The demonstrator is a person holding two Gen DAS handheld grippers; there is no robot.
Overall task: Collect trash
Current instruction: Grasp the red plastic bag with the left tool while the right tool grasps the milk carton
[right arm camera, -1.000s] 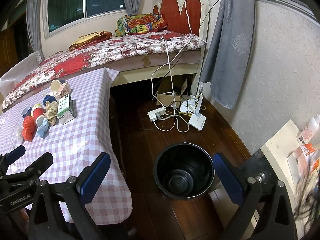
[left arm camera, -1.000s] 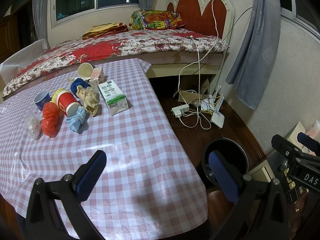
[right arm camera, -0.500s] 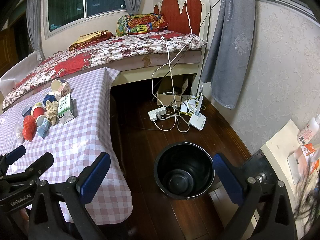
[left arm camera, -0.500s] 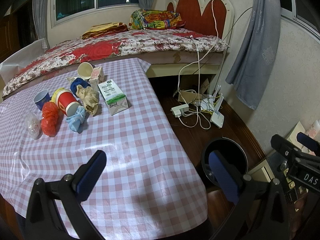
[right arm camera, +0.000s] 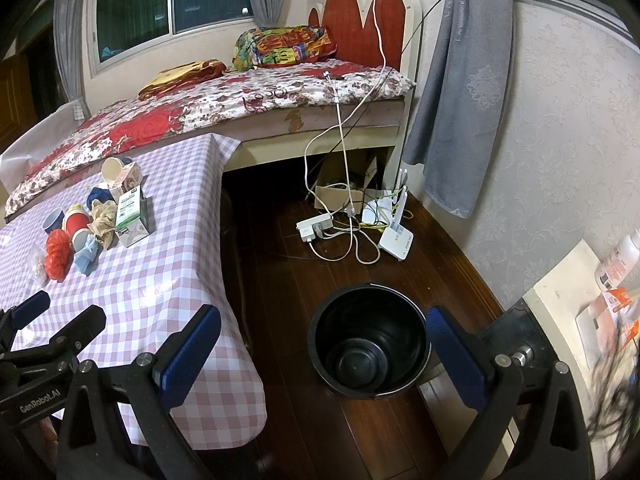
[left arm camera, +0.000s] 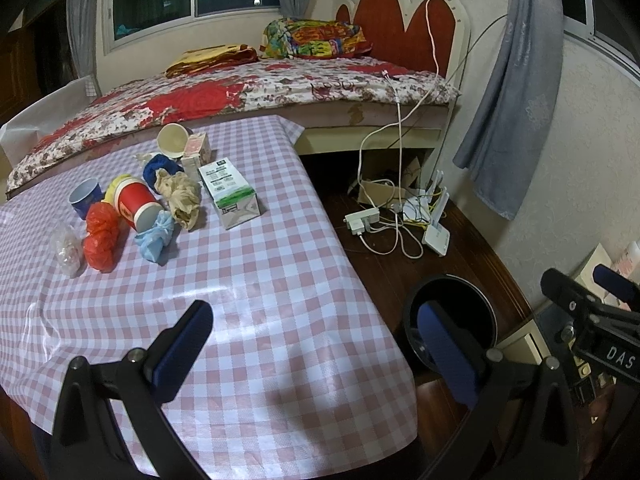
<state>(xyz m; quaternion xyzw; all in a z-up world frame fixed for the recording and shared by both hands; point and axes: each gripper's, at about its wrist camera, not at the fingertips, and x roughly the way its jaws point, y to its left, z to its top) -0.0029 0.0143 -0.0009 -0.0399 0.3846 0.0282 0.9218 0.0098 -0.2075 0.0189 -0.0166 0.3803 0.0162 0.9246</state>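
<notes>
Trash lies in a cluster at the far left of the checked table [left arm camera: 280,300]: a green-and-white carton [left arm camera: 229,193], crumpled brown paper [left arm camera: 180,198], a red cup [left arm camera: 136,206] on its side, a blue wad [left arm camera: 154,236], a red bag [left arm camera: 100,240] and a blue cup [left arm camera: 85,197]. The same carton [right arm camera: 130,216] shows in the right wrist view. A black bin [right arm camera: 368,346] stands on the floor right of the table. My left gripper [left arm camera: 316,344] hangs open over the table's near end. My right gripper [right arm camera: 322,354] is open above the bin, holding nothing.
A bed [left arm camera: 260,92] runs behind the table. A power strip [right arm camera: 314,226], white cables and a router [right arm camera: 396,240] lie on the wooden floor beyond the bin. A grey curtain [right arm camera: 456,100] hangs by the wall; a low white cabinet [right arm camera: 568,304] stands at the right.
</notes>
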